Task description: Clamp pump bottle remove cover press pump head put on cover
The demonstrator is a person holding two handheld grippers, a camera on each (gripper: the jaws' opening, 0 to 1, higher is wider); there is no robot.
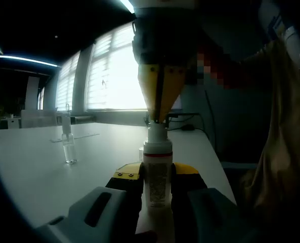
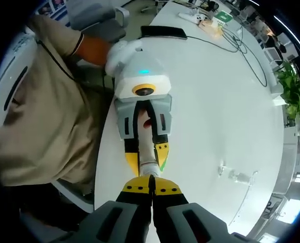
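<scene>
In the left gripper view, the left gripper (image 1: 157, 185) clasps the pump bottle (image 1: 157, 174) upright on the white table (image 1: 33, 167), while the right gripper (image 1: 159, 119) presses closed jaws onto its pump head (image 1: 156, 132); a clear cover (image 1: 69, 147) stands apart. In the right gripper view, the right gripper (image 2: 151, 178), jaws together, meets the bottle top (image 2: 150, 164) between the left gripper's yellow fingers (image 2: 131, 158).

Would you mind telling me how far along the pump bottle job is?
Clamping looks done: the left claw grips the pump bottle upright on the white table. In hand: the right claw is closed at the bottle's top; removing the cover or pressing, I cannot tell. Recapping remains.
</scene>
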